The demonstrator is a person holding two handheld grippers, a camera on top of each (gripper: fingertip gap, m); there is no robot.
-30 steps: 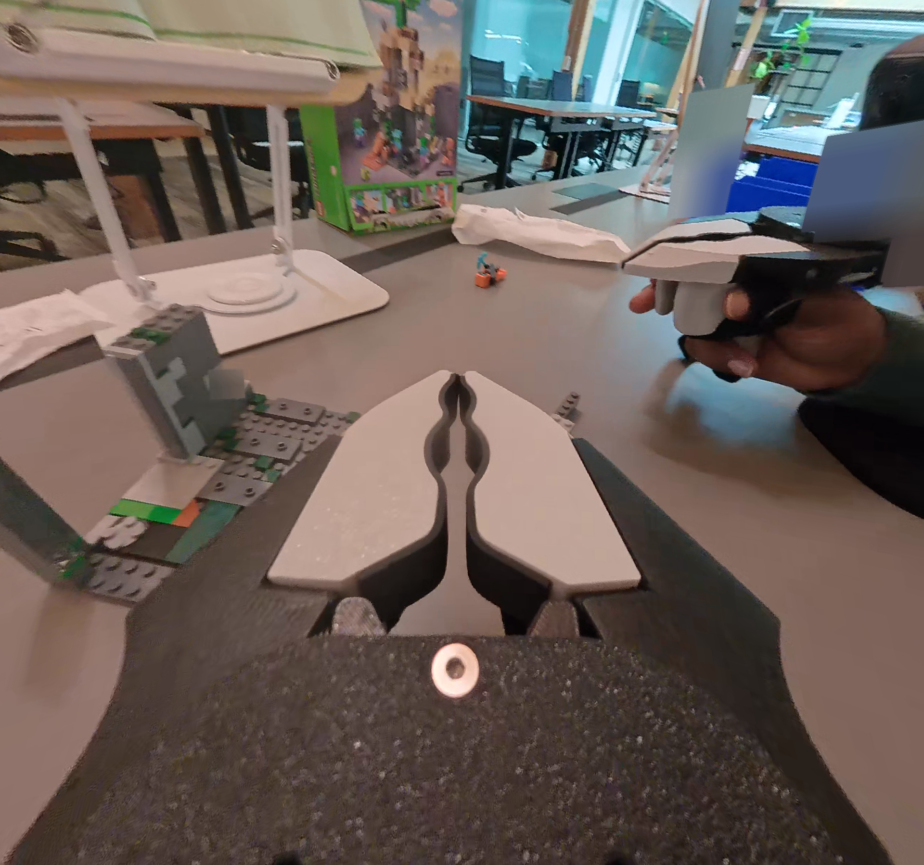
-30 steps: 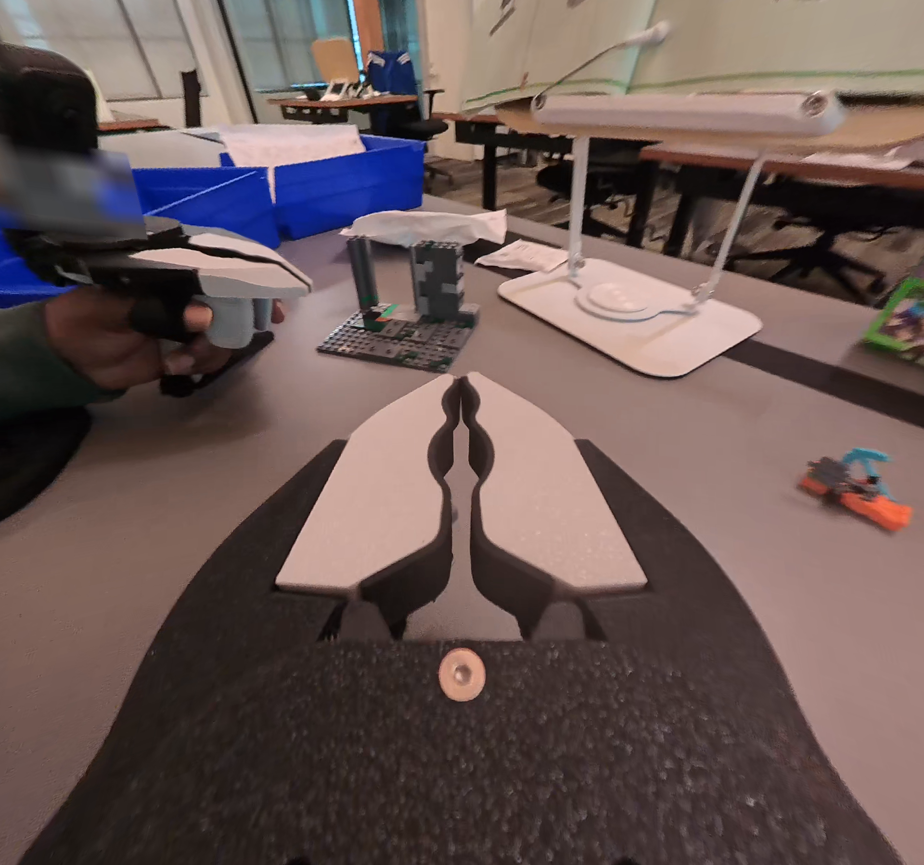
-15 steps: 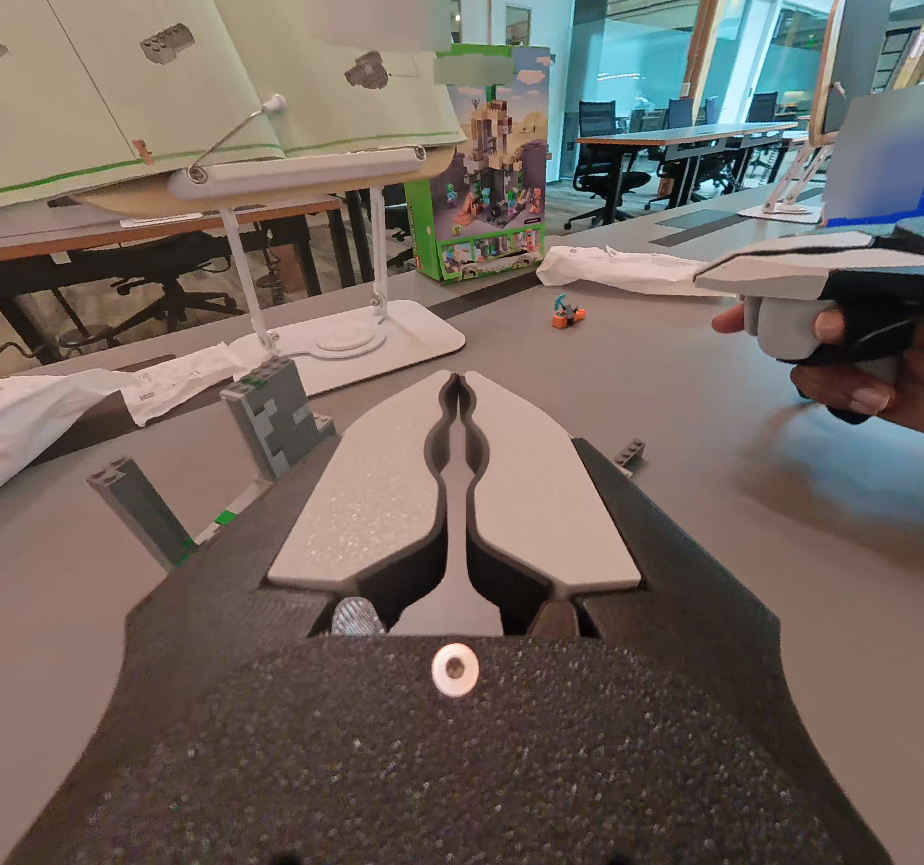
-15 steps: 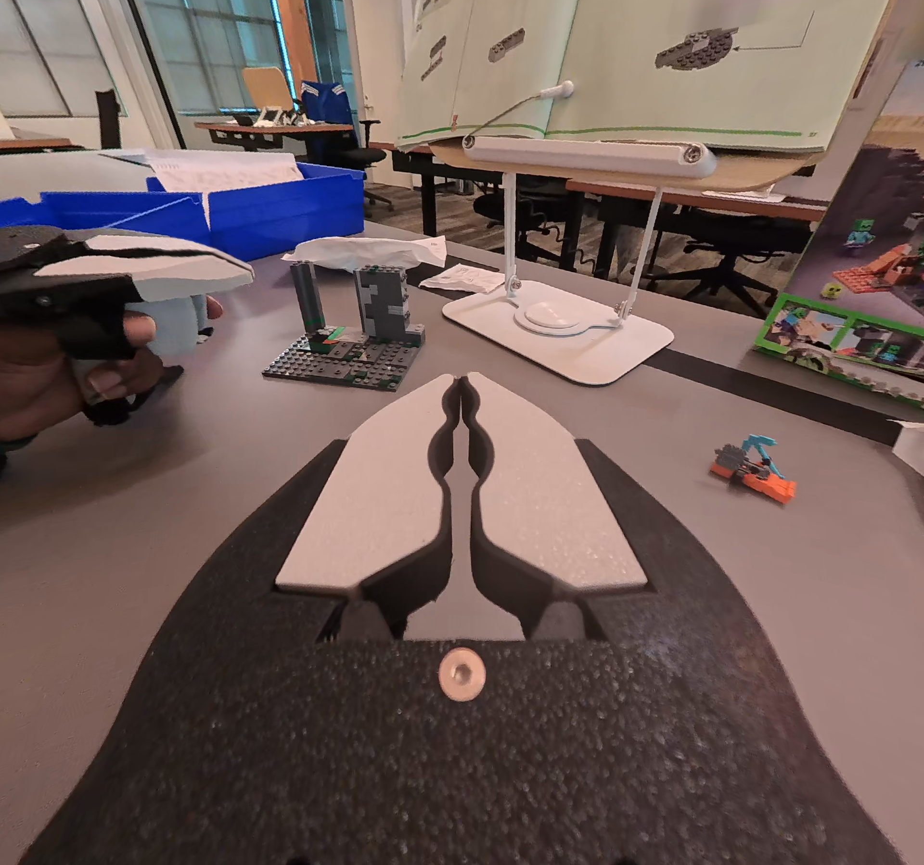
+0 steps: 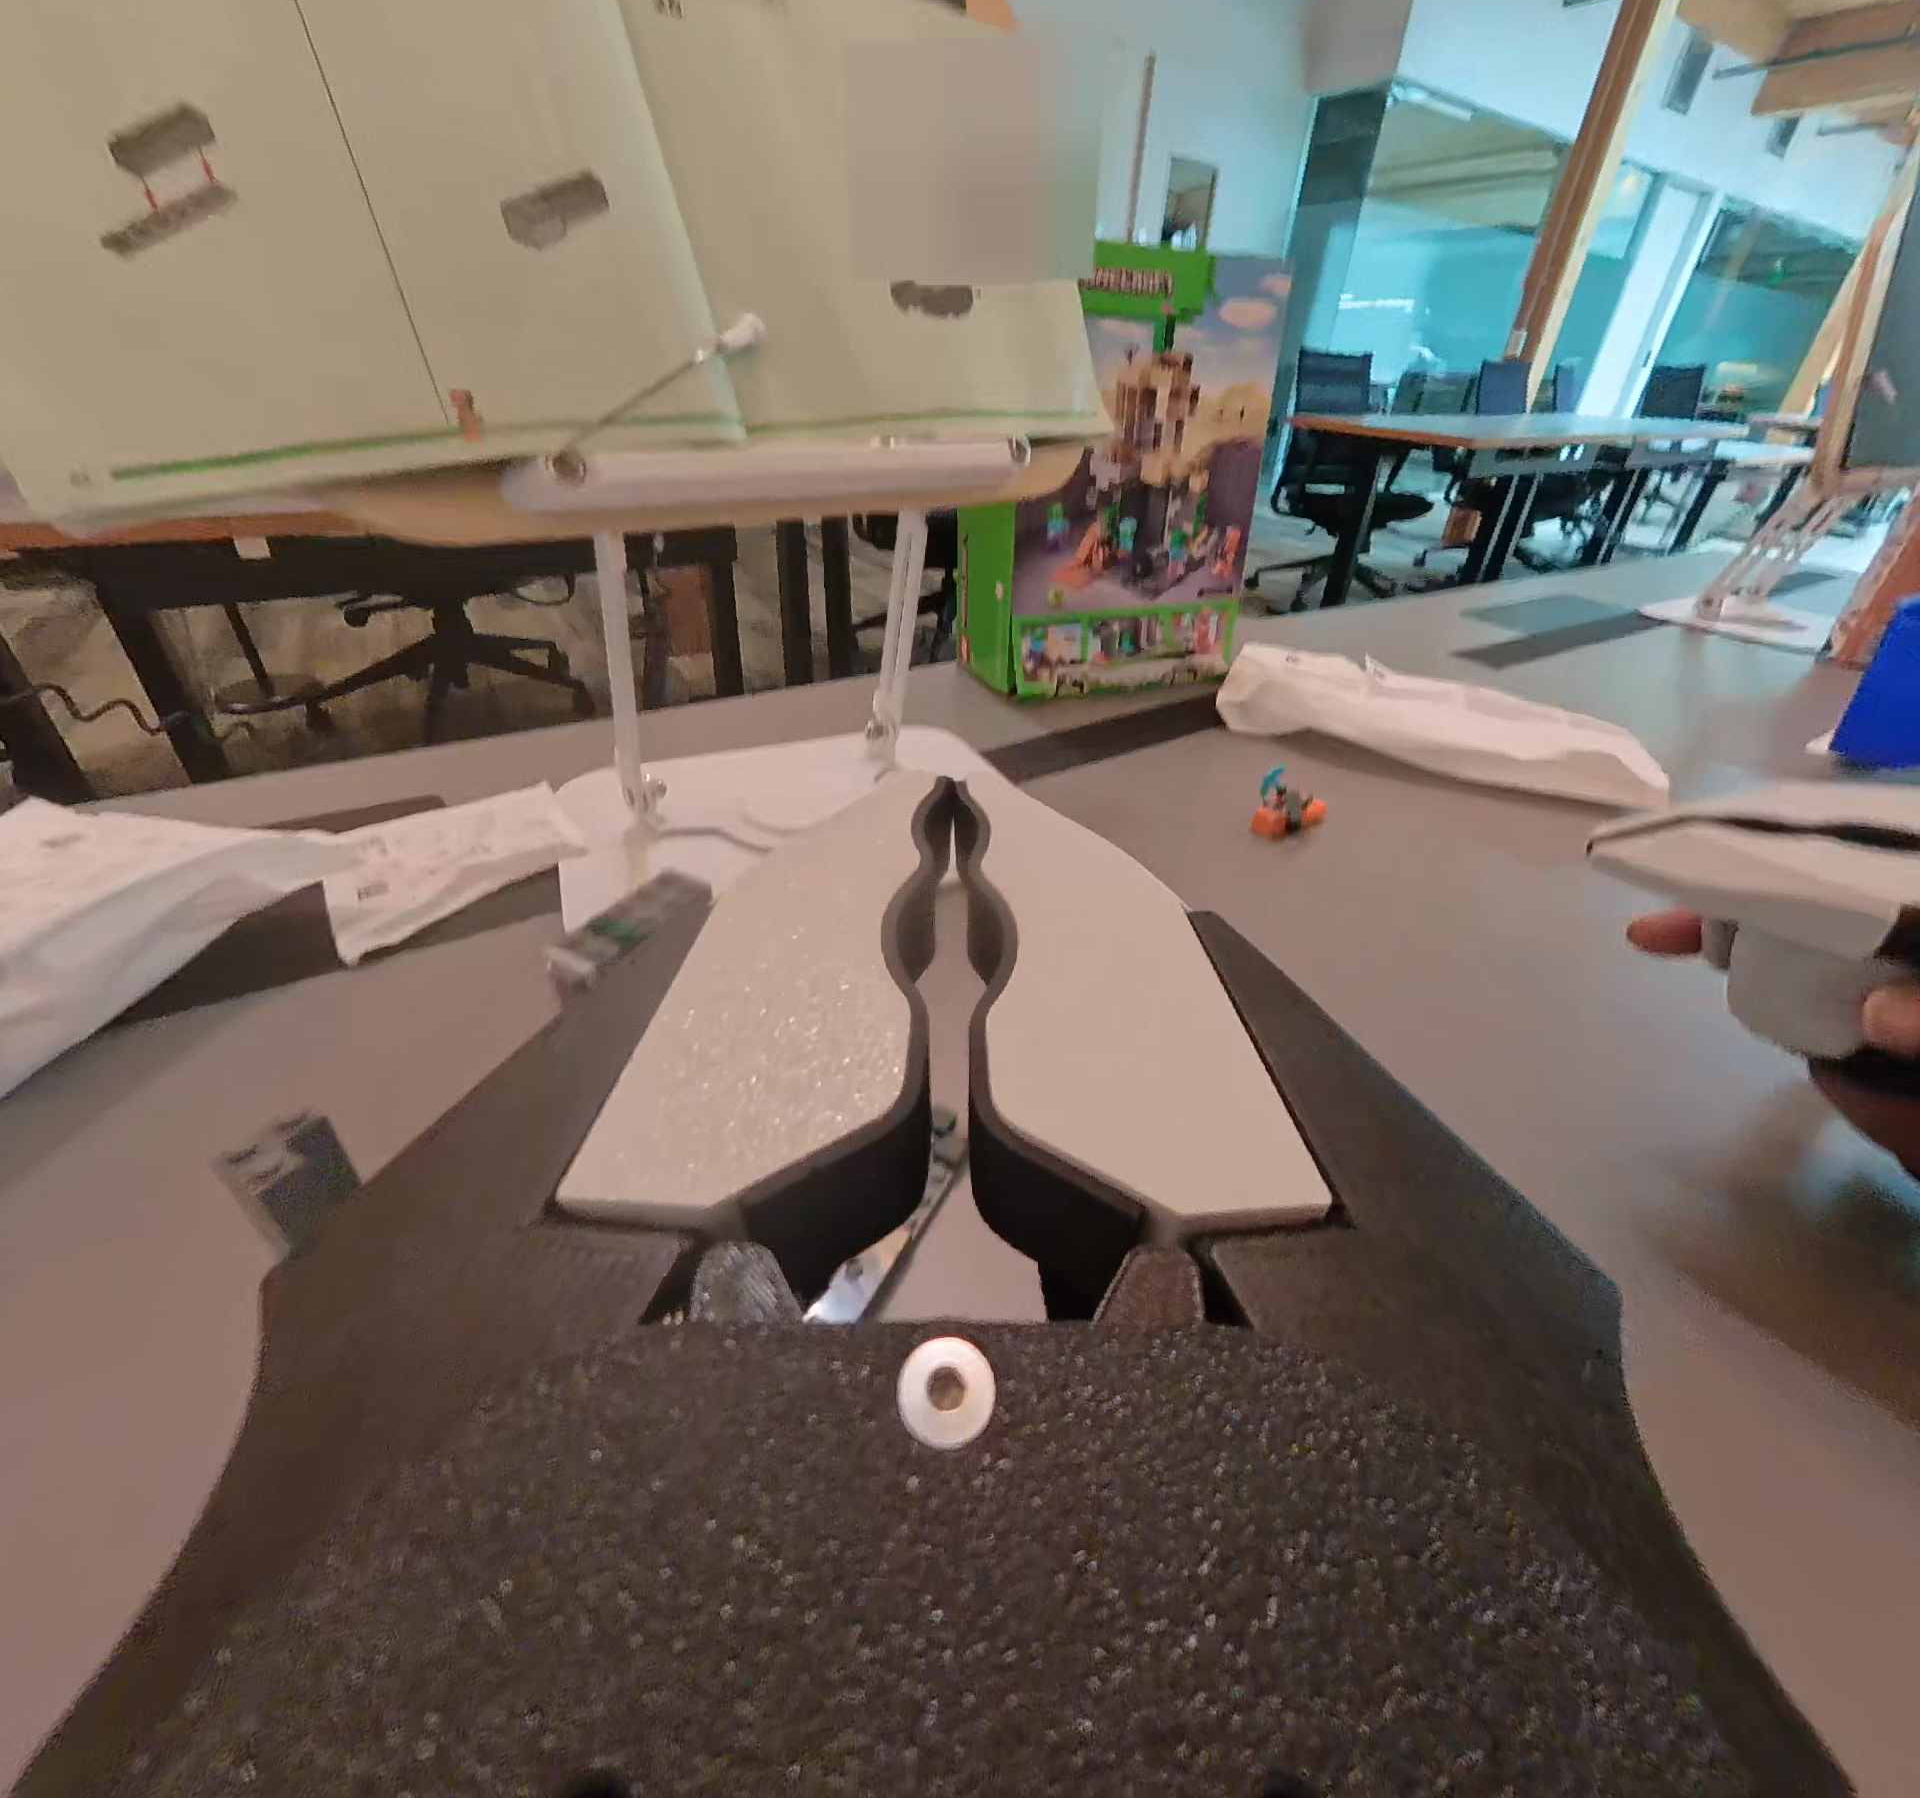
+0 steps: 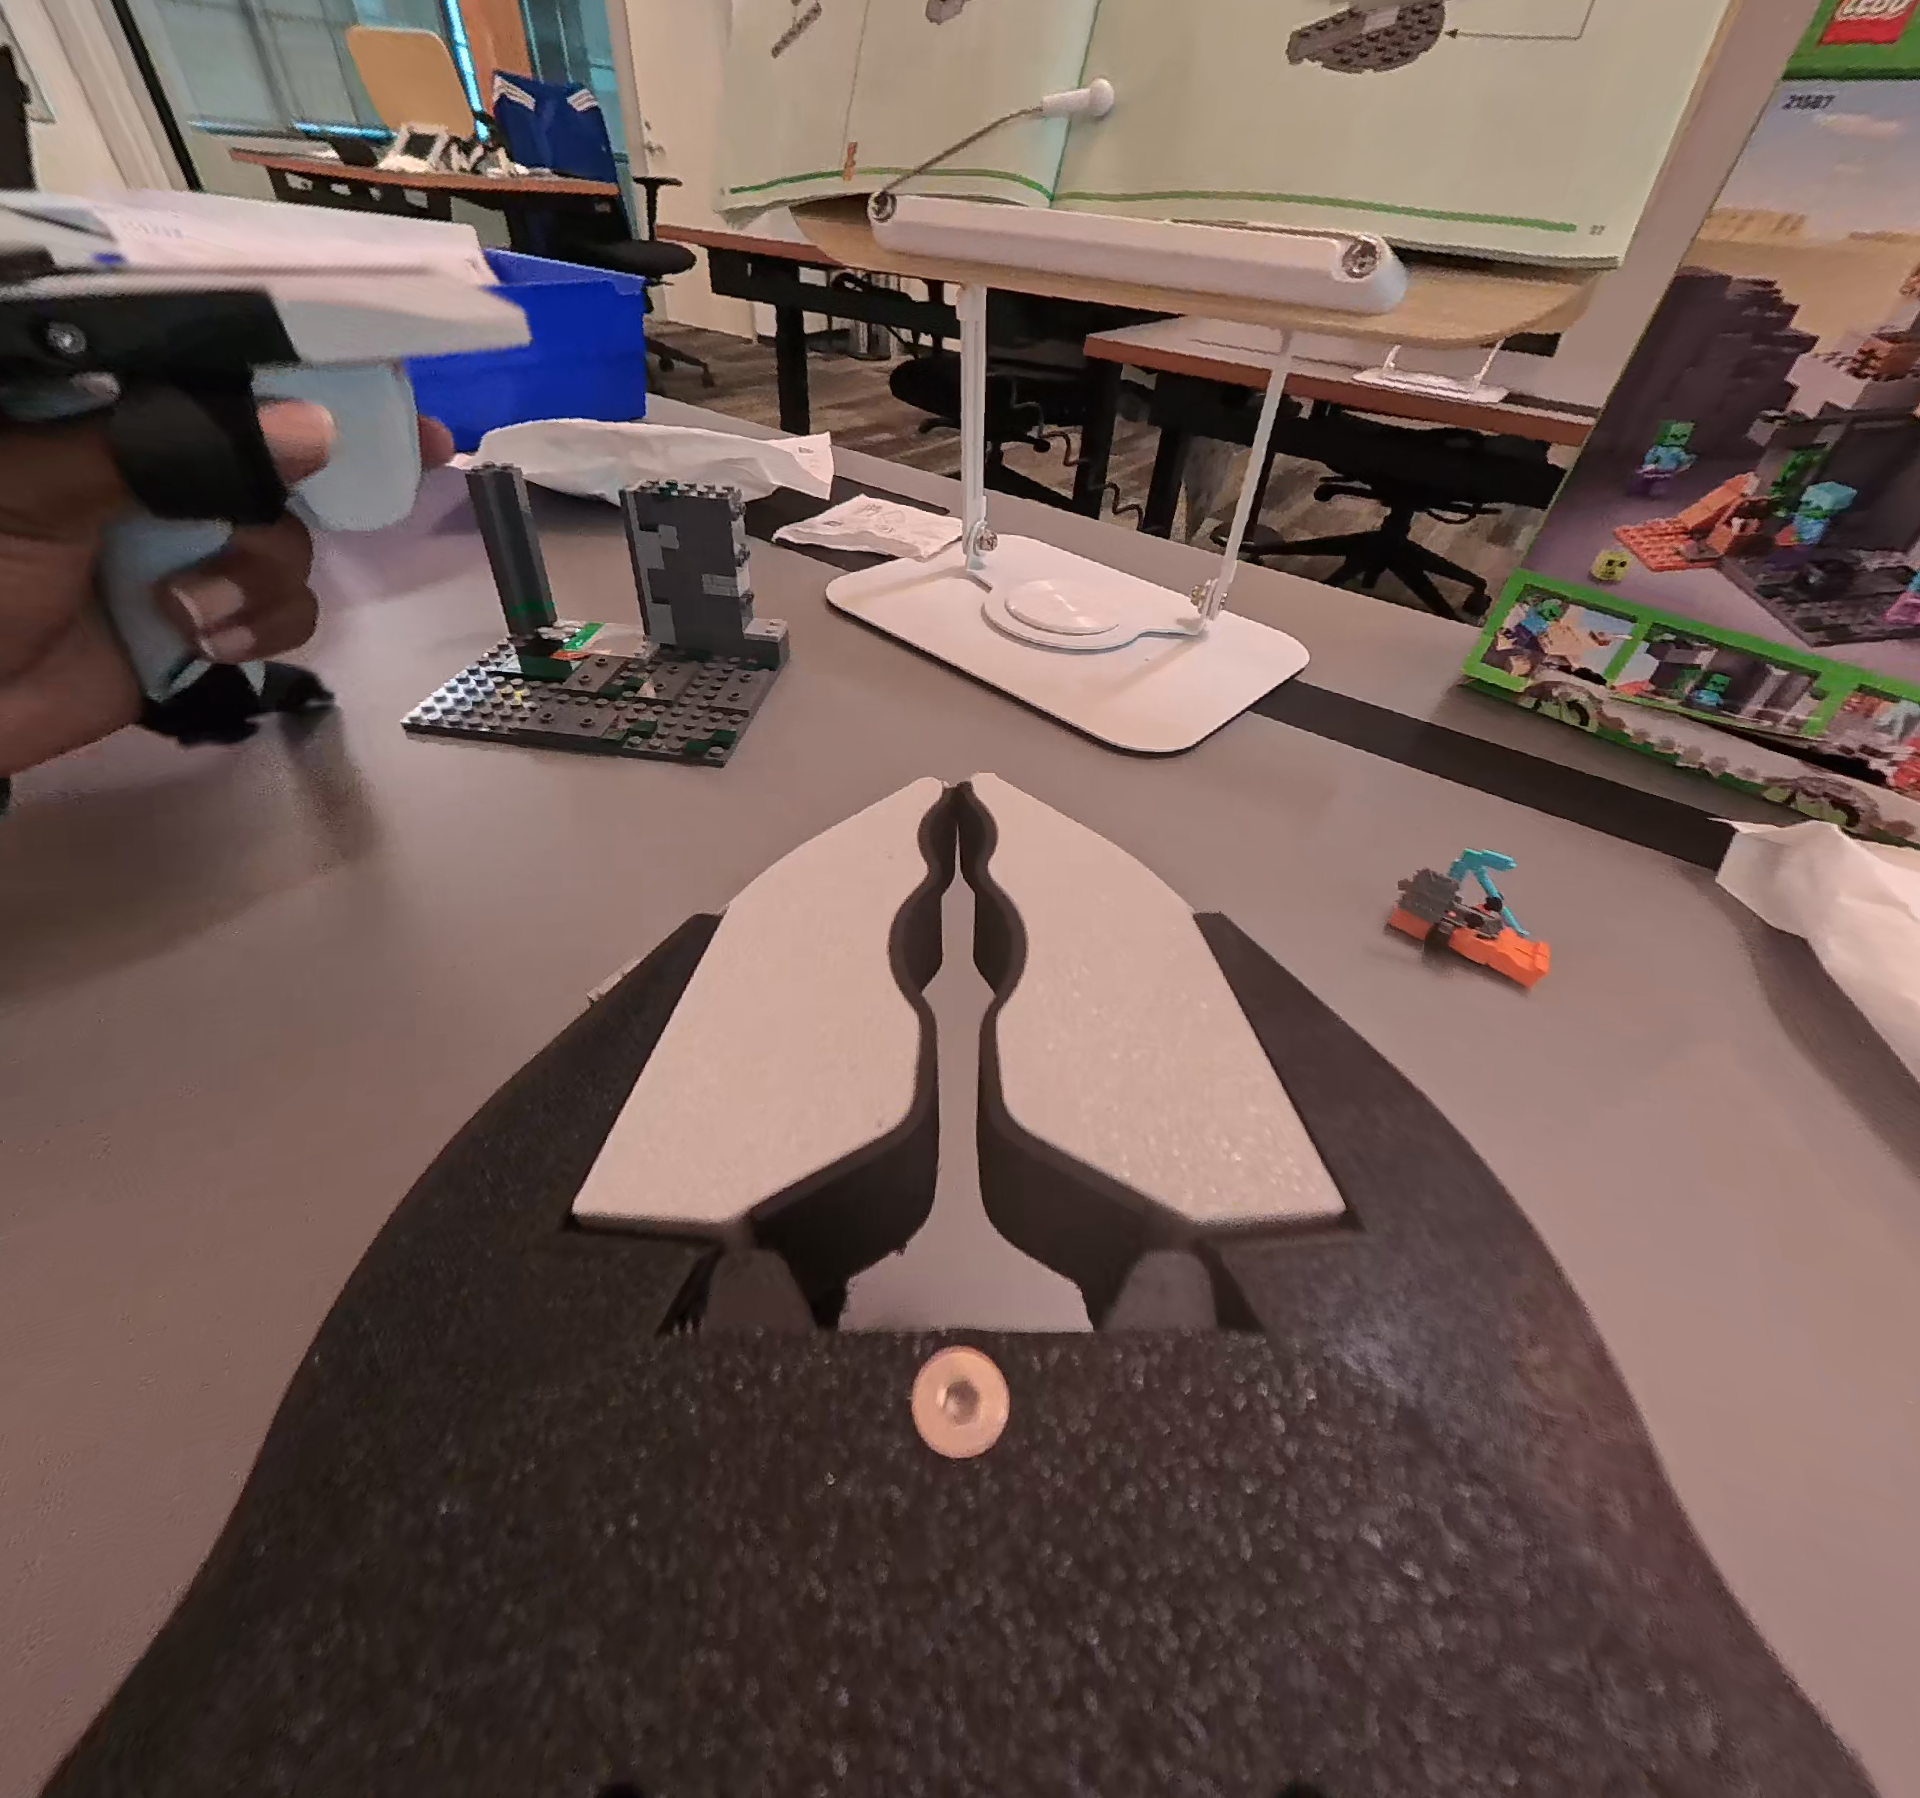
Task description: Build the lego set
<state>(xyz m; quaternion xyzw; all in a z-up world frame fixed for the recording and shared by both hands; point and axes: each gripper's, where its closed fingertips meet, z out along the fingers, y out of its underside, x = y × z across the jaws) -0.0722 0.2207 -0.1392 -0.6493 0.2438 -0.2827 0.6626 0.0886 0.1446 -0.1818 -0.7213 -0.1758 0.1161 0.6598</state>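
The partly built lego model (image 6: 603, 683) stands on a dark studded baseplate, with a dark pillar (image 6: 509, 543) and a grey wall (image 6: 691, 564) on it. My left gripper (image 5: 953, 792) is shut and empty, held above the model; only the pillar top (image 5: 291, 1166) and wall top (image 5: 634, 917) show beside it. It also shows in the right wrist view (image 6: 509, 330), up and to the left of the model. My right gripper (image 6: 956, 792) is shut and empty over bare table, in front of the model. It shows at the right edge of the left wrist view (image 5: 1766, 865).
A small orange and teal lego piece (image 6: 1470, 922) lies on the table. A white book stand (image 6: 1070, 647) holds the open instruction booklet (image 6: 1247, 34). The green set box (image 6: 1766, 501) stands at right. White bags (image 5: 1434, 730) (image 6: 644, 455) and a blue bin (image 6: 540, 346) are nearby. Tip to tip, the grippers are about 20 cm apart. About 15 cm separates my left fingertips from the dark pillar (image 6: 509, 543).
My left gripper has moved over the model, which now lies mostly hidden beneath it. My right gripper has swung right, bringing the box into view. Both stayed shut.
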